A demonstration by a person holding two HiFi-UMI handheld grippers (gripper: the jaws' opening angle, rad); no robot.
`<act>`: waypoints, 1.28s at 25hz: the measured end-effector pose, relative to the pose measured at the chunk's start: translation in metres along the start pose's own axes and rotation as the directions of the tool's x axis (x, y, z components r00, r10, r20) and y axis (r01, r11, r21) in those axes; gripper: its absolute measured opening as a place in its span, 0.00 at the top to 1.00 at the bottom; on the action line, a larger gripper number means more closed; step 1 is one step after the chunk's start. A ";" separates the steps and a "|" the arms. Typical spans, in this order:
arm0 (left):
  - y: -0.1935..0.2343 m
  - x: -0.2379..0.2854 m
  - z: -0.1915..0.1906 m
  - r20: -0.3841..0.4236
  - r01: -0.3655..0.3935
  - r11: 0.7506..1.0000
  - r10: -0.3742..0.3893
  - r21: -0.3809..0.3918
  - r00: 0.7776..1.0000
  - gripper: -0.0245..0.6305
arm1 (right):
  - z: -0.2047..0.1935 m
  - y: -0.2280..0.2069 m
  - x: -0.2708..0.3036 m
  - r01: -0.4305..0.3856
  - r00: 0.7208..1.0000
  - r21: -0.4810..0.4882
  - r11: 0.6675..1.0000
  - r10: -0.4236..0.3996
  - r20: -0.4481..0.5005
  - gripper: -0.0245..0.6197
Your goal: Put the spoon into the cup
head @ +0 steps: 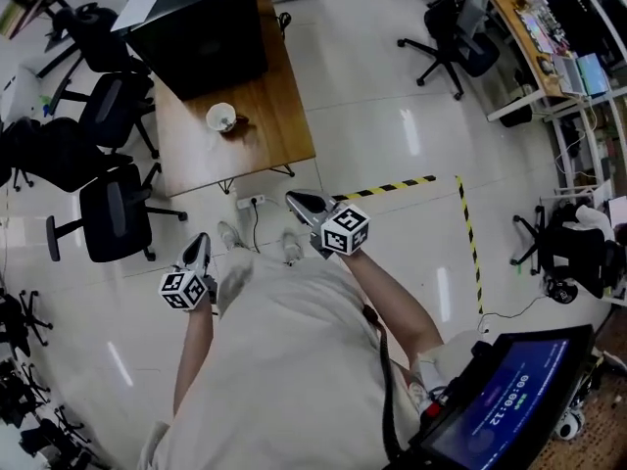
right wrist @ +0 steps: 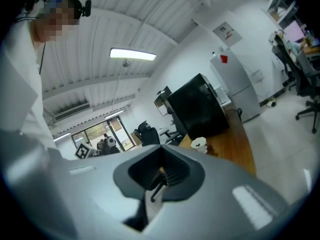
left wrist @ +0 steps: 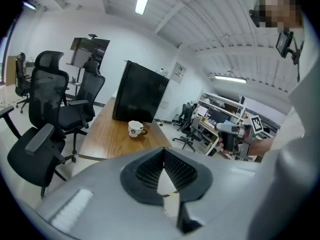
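Observation:
A white cup (head: 221, 117) stands on the wooden table (head: 265, 140) ahead of me, well beyond both grippers. A small brown thing (head: 238, 120) touches its right side; whether it is the cup's handle or the spoon I cannot tell. The left gripper view shows the cup (left wrist: 135, 128) too, and it appears small in the right gripper view (right wrist: 199, 144). My left gripper (head: 203, 237) is held over the floor at waist height, fingers together. My right gripper (head: 292, 198) is a little higher and nearer the table, also shut. Nothing shows between either pair of jaws.
A large black box (head: 201, 18) sits at the table's far end. Black office chairs (head: 113, 213) stand left of the table. Yellow-black tape (head: 392, 186) marks the glossy floor on the right. A dark screen (head: 509, 399) is at my lower right.

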State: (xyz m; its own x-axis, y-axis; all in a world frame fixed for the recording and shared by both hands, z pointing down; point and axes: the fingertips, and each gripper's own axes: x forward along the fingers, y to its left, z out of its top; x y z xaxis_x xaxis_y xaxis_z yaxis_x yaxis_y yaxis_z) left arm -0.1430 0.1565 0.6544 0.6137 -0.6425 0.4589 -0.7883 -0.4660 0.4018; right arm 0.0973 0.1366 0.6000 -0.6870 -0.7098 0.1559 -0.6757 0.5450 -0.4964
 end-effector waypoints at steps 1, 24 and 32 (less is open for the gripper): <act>0.000 -0.004 -0.003 0.000 -0.006 1.000 0.006 -0.003 1.000 0.96 | -0.002 0.002 -0.003 -0.010 1.000 -0.007 1.000 0.010 -0.011 0.96; 0.022 0.023 0.029 -0.057 0.164 0.985 -0.161 0.046 0.985 0.96 | 0.018 0.006 0.017 0.183 0.977 0.051 0.982 -0.187 0.102 0.96; 0.057 0.016 0.045 -0.091 0.208 0.976 -0.201 0.070 0.975 0.96 | 0.019 0.026 0.046 0.227 0.963 0.059 0.972 -0.233 0.133 0.96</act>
State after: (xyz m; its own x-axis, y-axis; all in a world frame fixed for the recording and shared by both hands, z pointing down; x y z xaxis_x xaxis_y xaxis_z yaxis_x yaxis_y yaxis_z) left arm -0.1805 0.0925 0.6491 0.7611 -0.4774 0.4392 -0.6448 -0.6307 0.4318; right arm 0.0531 0.1100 0.5783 -0.4685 -0.8703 0.1522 -0.7972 0.3421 -0.4975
